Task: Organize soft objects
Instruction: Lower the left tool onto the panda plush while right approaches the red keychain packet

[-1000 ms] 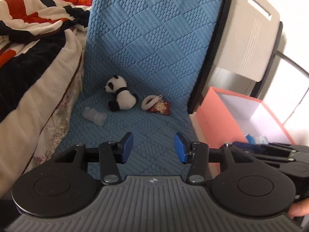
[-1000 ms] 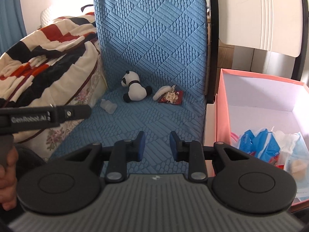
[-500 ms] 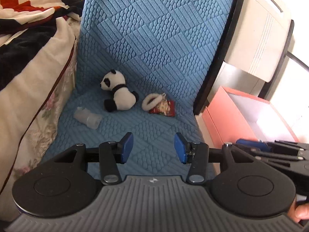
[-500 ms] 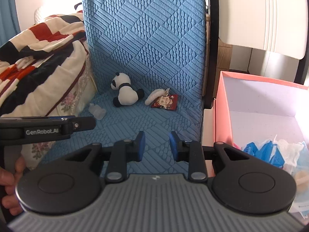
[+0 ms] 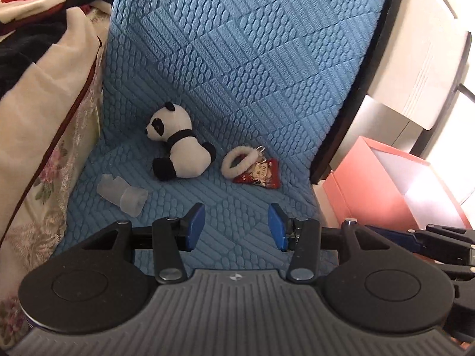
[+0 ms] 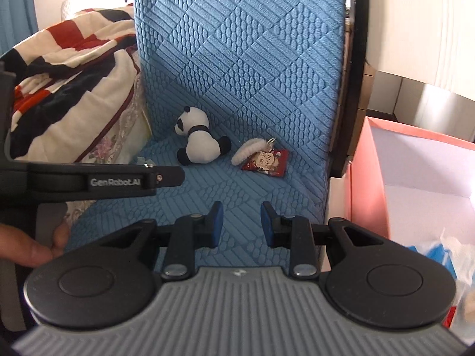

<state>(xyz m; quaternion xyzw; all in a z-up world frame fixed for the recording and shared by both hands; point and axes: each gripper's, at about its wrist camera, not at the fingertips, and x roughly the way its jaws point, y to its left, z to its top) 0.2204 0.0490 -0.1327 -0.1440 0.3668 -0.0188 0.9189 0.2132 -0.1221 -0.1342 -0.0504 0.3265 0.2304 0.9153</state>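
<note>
A plush panda (image 5: 179, 155) lies at the back of the blue quilted seat (image 5: 243, 207); it also shows in the right wrist view (image 6: 200, 144). Beside it lie a white fluffy ring (image 5: 240, 160) and a red charm pouch (image 5: 261, 175), also in the right wrist view (image 6: 267, 160). A translucent soft piece (image 5: 123, 192) lies at the left. My left gripper (image 5: 236, 227) is open and empty above the seat's front. My right gripper (image 6: 239, 224) is open and empty, short of the items.
A pink open box (image 6: 415, 178) stands right of the seat, with blue and white soft items (image 6: 439, 252) inside. A striped blanket (image 6: 68, 68) is heaped on the left. The left gripper's body (image 6: 89, 181) crosses the right wrist view.
Both grippers have moved forward toward the seat; the panda and the pouch look larger. The jaws stay open.
</note>
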